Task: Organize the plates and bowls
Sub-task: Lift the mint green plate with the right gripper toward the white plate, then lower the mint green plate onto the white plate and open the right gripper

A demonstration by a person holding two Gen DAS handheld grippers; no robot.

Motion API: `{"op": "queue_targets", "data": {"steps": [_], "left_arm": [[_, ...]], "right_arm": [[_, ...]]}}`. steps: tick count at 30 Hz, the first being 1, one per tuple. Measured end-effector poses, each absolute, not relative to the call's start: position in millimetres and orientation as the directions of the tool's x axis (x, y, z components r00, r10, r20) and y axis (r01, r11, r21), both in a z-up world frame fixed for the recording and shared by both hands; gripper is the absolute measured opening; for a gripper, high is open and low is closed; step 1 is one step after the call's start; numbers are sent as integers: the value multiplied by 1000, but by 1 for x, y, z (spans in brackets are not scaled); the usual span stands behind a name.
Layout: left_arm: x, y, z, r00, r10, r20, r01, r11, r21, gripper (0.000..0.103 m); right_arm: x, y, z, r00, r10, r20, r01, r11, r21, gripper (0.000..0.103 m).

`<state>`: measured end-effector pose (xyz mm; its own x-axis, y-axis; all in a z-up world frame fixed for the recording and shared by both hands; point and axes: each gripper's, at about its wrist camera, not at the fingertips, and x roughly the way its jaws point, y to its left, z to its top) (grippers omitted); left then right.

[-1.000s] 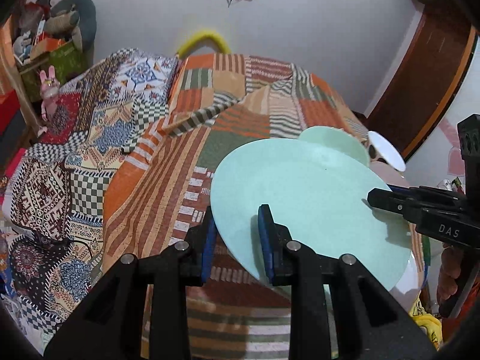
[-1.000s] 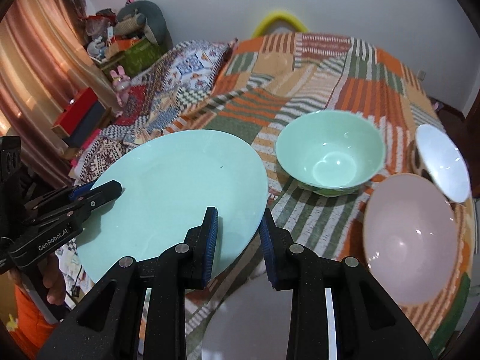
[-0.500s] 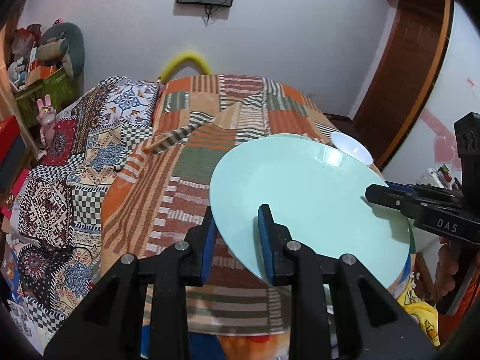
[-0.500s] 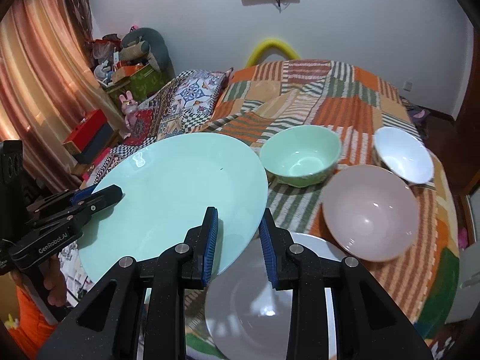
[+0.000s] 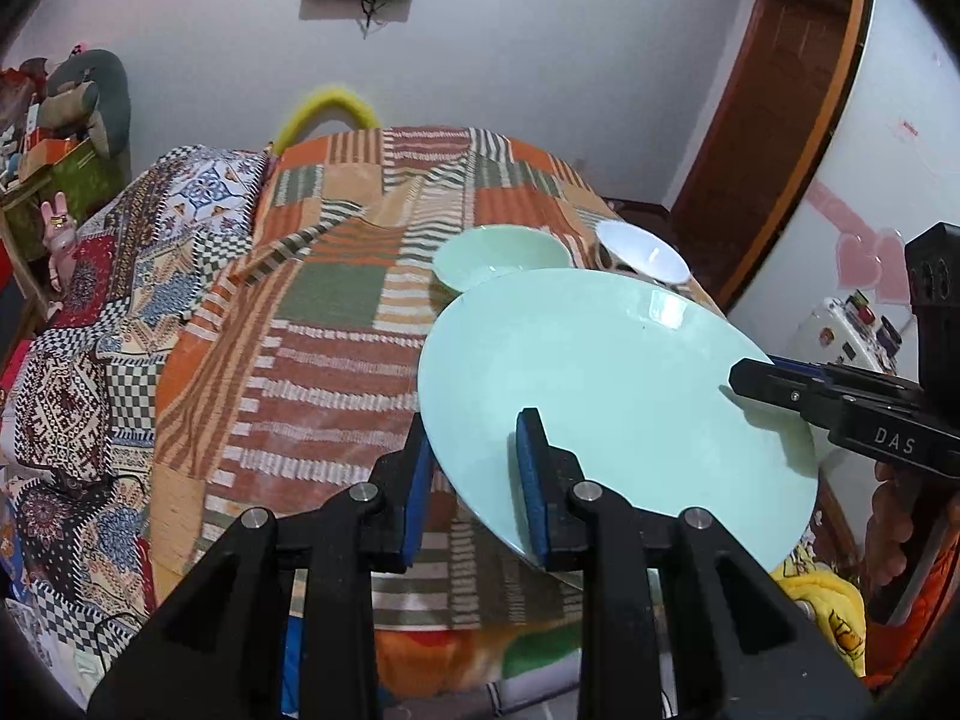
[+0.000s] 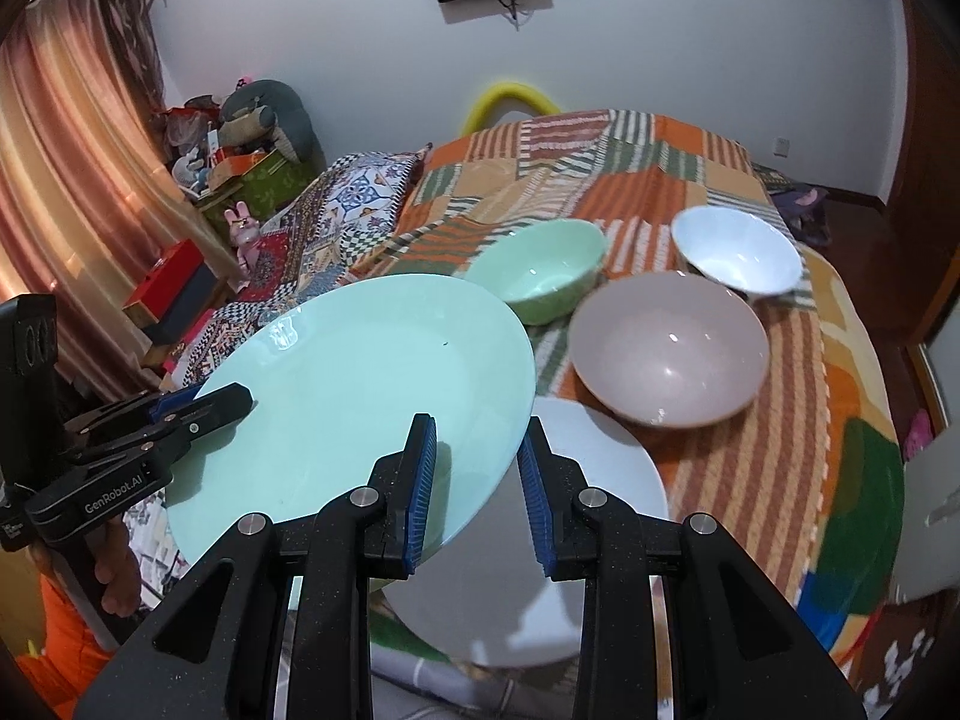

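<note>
A large mint-green plate (image 5: 606, 384) (image 6: 360, 396) hangs tilted above the near end of the bed, held from both sides. My left gripper (image 5: 474, 441) is shut on its left rim, and the right wrist view shows that gripper (image 6: 207, 405) clamped at the plate's far edge. My right gripper (image 6: 477, 441) is shut on the opposite rim and shows in the left wrist view (image 5: 780, 384). On the quilt lie a green bowl (image 6: 540, 282) (image 5: 498, 252), a dusky pink bowl (image 6: 666, 354), a white bowl (image 6: 738, 252) (image 5: 642, 249) and a white plate (image 6: 570, 540), partly under the held plate.
The bed carries a striped patchwork quilt (image 5: 336, 324) with a second patterned blanket (image 5: 90, 324) on its left. Boxes and soft toys (image 6: 252, 138) stand by the curtain. A wooden door frame (image 5: 774, 138) and a fridge (image 5: 852, 324) are on the right. A person's hand (image 5: 894, 516) holds the right gripper.
Both grippers and the green plate have drawn back from the bed and risen a little. The bowls look farther off, and the green and white bowls reappear past the plate in the left view.
</note>
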<state>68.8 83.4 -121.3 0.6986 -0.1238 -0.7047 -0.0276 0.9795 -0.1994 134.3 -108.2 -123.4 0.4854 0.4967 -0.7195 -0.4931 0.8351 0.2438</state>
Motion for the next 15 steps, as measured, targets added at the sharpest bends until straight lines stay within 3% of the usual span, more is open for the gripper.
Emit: {"op": "queue_targets", "data": {"steps": [15], "left_arm": [[79, 43, -161, 608, -168, -776, 15, 979, -201, 26]], "right_arm": [[124, -147, -162, 460, 448, -767, -391, 877, 279, 27]]}}
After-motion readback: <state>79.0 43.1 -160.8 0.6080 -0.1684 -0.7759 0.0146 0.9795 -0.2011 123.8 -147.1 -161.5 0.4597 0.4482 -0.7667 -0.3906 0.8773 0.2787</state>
